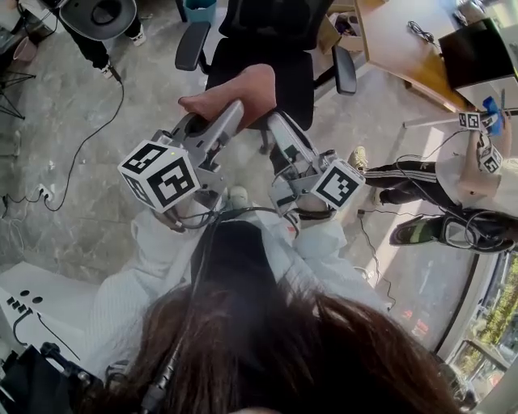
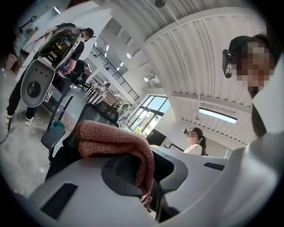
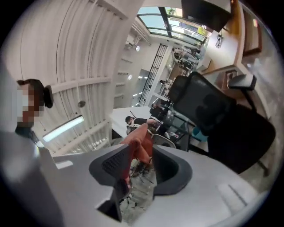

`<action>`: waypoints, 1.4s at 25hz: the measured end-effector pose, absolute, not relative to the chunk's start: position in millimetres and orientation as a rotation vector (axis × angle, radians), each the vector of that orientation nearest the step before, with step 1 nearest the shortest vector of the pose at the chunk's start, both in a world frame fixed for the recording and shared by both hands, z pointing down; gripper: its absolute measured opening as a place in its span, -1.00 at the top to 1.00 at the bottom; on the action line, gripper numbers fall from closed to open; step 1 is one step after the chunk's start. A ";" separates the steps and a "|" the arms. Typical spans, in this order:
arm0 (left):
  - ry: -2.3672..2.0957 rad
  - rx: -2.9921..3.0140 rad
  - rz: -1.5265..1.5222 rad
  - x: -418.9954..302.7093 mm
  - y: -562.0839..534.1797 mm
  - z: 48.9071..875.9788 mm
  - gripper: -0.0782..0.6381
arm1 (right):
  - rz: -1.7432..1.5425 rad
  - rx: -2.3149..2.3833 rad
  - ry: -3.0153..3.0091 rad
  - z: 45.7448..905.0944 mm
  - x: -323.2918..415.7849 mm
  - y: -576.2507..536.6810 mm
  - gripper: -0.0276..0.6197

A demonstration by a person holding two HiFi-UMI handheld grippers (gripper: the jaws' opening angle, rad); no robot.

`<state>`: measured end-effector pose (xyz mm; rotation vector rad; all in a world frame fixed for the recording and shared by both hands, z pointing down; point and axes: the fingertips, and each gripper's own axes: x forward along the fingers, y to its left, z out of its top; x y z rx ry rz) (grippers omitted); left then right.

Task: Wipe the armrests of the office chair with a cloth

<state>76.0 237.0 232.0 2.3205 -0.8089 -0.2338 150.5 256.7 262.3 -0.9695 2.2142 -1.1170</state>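
Note:
A salmon-pink cloth (image 1: 235,90) hangs bunched in front of me, above the floor and short of the black office chair (image 1: 267,48). My left gripper (image 1: 233,111) is shut on the cloth (image 2: 111,139), which drapes over one jaw and down between the two in the left gripper view (image 2: 148,167). My right gripper (image 1: 277,123) stands close beside it, its jaws wide apart. In the right gripper view (image 3: 142,162) the cloth (image 3: 141,141) lies along one jaw, and floor shows through the gap. The chair's left armrest (image 1: 192,44) and right armrest (image 1: 346,69) are both beyond the grippers.
A wooden desk (image 1: 405,48) stands right of the chair. Another person (image 1: 477,162) sits at the right with marker cubes, legs stretched toward me. Someone else stands at the top left (image 1: 97,16). A cable (image 1: 81,145) snakes over the grey floor. A teal bin (image 1: 200,8) sits behind the chair.

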 end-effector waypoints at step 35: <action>-0.794 2.294 -0.162 -54.3 43.2 280.8 0.67 | -1.204 -0.750 2.336 284.1 -16.2 40.5 0.77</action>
